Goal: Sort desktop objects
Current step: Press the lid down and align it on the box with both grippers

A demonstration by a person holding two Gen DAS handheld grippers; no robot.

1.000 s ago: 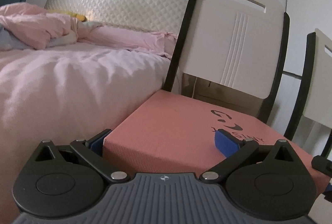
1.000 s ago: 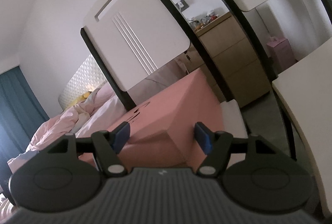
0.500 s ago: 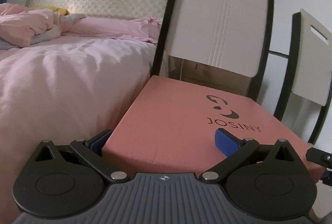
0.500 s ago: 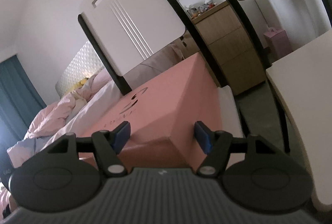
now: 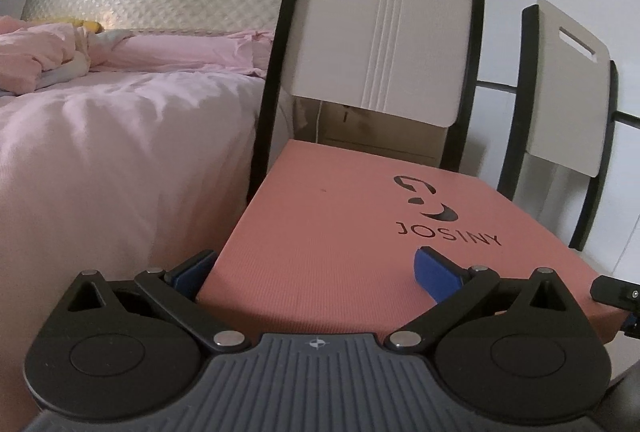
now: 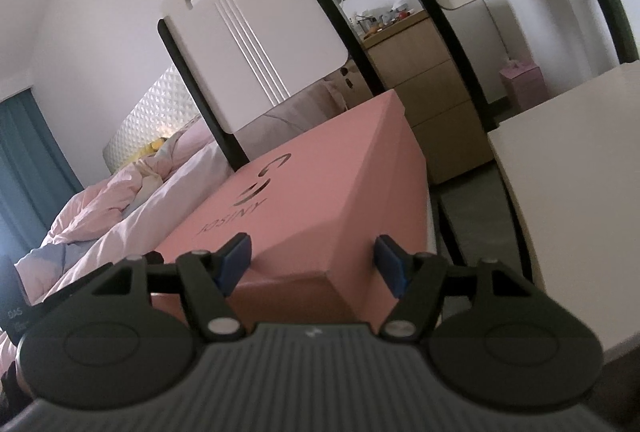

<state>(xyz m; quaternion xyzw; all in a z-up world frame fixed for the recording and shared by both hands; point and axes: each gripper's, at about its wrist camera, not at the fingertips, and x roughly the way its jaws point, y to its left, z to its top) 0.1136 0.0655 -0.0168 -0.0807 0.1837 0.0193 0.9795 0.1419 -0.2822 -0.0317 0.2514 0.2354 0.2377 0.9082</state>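
Observation:
A pink JOSINY shoebox (image 5: 340, 228) lies on a chair seat. My left gripper (image 5: 312, 272) straddles its near left corner: the left blue pad is against the box's side and the right blue pad rests on the lid, so it is shut on the box. In the right wrist view the same box (image 6: 320, 200) shows its near right corner. My right gripper (image 6: 312, 260) grips that corner, one pad on the lid and one on the side wall. The right gripper's tip shows at the left wrist view's right edge (image 5: 616, 292).
A white chair back with black frame (image 5: 384, 24) rises behind the box, and a second chair (image 5: 568, 88) stands to its right. A bed with pink bedding (image 5: 100, 136) lies to the left. A white table edge (image 6: 580, 184) and a wooden dresser (image 6: 424, 80) are at the right.
Both grippers have lowered the box onto the chair seat. More of the lid and its logo has come into view. Both grippers keep their hold.

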